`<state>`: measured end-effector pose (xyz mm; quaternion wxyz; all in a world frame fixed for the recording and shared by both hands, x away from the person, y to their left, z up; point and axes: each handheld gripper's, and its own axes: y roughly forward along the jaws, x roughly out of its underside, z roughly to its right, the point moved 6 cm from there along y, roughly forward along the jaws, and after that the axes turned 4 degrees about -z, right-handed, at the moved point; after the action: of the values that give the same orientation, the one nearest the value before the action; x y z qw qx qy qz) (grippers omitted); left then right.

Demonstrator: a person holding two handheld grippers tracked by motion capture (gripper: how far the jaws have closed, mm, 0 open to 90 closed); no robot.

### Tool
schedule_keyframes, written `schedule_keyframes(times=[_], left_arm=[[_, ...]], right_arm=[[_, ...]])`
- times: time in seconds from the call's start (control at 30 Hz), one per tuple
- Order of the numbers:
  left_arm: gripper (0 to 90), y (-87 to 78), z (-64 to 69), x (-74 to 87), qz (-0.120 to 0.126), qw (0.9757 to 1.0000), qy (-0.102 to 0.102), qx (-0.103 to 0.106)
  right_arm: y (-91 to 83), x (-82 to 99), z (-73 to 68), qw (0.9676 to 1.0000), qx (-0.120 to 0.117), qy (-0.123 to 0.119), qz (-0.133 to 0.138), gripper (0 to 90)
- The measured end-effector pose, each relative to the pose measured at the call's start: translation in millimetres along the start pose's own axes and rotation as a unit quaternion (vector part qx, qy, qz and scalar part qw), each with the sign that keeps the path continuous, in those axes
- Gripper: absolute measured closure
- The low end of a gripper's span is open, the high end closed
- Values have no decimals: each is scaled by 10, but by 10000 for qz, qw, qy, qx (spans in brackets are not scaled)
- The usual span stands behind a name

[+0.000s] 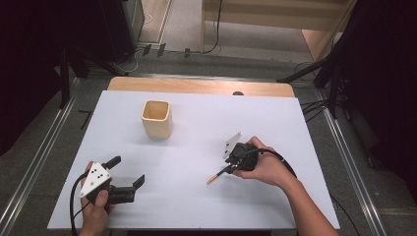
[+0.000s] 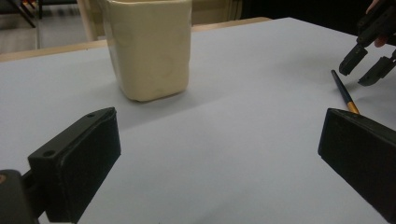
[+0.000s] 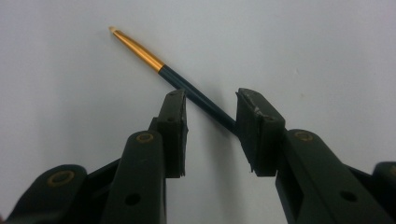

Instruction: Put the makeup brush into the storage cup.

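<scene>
A thin, light paintbrush [image 3: 187, 88] lies on the white surface [image 1: 196, 196] between the right tool's [image 3: 210, 130] parted jaws; its dark handle probably offers the best hold. The left tool [image 1: 129, 171] rests released.

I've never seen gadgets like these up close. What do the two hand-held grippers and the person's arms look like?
Both are black, chunky tools. The left gripper carries a grey three-cornered plate with dark dots, and a black cable loops from it. The right gripper has a similar pale plate and a black cable trailing along the forearm. Its flat rectangular fingers sit on arms with brass-coloured rivets. The forearms are bare; no sleeves or gloves show.
</scene>
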<state>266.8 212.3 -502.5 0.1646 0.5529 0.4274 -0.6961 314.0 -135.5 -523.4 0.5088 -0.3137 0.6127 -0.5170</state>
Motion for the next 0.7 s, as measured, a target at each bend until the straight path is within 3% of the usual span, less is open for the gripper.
schedule_keyframes(times=[0.07,0.13,0.4,0.7], left_arm=[[0,0,0,1,-5,10000,9,1],[0,1,2,2,-8,10000,2,3],[0,6,2,3,-17,10000,6,18],[0,14,6,9,-45,10000,10,35]], right_arm=[[28,-20,1,9999,-42,-138,-71,651],[34,-24,-6,9999,-52,-114,-94,649],[113,-41,-12,9987,-58,-382,-331,623],[165,-30,14,9973,-116,-371,-615,657]])
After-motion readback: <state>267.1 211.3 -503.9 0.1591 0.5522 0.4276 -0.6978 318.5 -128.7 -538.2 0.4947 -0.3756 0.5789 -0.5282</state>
